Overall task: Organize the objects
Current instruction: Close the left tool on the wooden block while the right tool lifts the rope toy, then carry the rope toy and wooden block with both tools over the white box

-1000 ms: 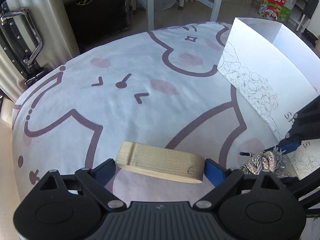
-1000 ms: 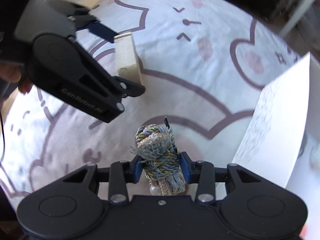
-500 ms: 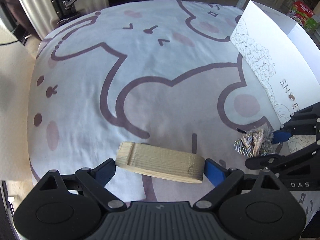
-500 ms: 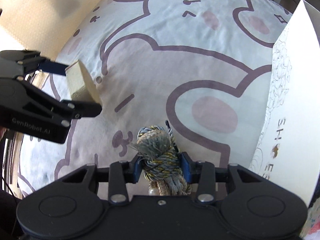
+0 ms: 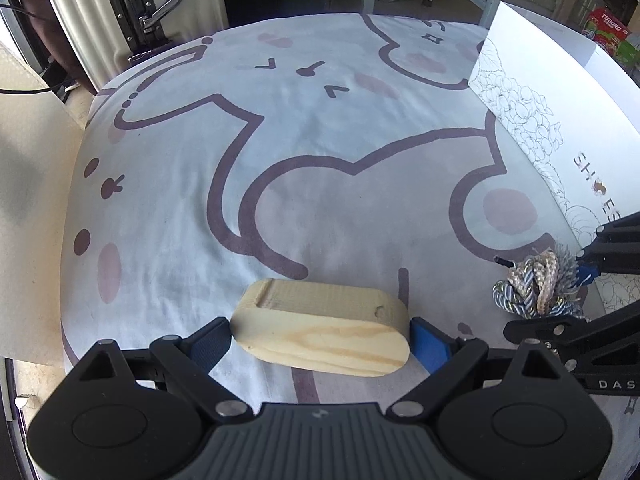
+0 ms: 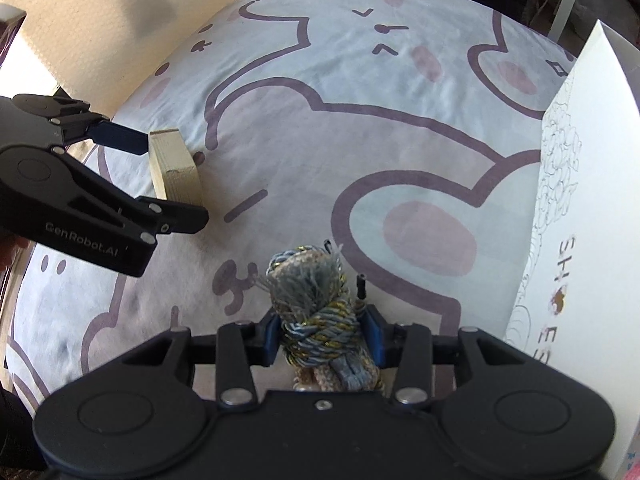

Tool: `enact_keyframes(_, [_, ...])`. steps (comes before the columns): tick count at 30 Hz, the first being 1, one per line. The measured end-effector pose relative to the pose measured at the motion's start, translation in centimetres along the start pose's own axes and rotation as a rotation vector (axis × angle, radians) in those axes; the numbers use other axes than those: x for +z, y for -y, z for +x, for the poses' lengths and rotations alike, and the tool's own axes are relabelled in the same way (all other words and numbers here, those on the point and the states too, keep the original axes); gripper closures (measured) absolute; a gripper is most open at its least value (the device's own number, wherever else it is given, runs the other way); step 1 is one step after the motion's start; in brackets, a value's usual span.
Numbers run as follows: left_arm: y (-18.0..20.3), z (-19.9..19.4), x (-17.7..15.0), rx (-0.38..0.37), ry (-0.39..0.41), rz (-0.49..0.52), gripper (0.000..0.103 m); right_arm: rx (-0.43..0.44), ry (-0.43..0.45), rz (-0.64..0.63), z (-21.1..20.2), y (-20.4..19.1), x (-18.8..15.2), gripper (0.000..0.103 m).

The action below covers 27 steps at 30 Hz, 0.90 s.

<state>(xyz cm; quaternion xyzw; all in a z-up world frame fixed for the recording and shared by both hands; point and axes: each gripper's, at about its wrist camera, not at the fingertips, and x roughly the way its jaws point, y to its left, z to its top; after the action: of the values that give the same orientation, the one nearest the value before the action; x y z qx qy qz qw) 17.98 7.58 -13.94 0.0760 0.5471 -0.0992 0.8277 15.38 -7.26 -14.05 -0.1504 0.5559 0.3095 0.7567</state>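
Pale wood block (image 5: 320, 332); blue-gold-beige rope knot (image 6: 320, 320); white sheet (image 5: 280, 160), purple cartoon outlines.

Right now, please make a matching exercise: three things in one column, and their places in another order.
Things:
1. wooden block
2. rope bundle
3. white shoe box

Places:
A. at the right edge of the bed
B. between the left gripper's pads
C. between the right gripper's pads

Pairs: 1-B, 2-C, 3-A

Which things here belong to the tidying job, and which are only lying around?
Job:
- wooden block, held in the left tongs
- rope bundle, held in the right tongs
- white shoe box

Lying around:
- suitcase
- red carton
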Motion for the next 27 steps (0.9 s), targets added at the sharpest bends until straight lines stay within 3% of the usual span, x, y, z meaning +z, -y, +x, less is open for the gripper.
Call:
enact_keyframes(11, [0.2,-1.7,0.7,-0.012,0.043,-0.072,0.009,0.002,0.059,0.044,-2.1,0.0,0.7,0.064])
enact_keyframes(27, [1.1,-10.0,1.2,0.046,0.186,-0.148,0.009,-0.021,0.247,0.073,-11.7,0.4,2.7,0.064])
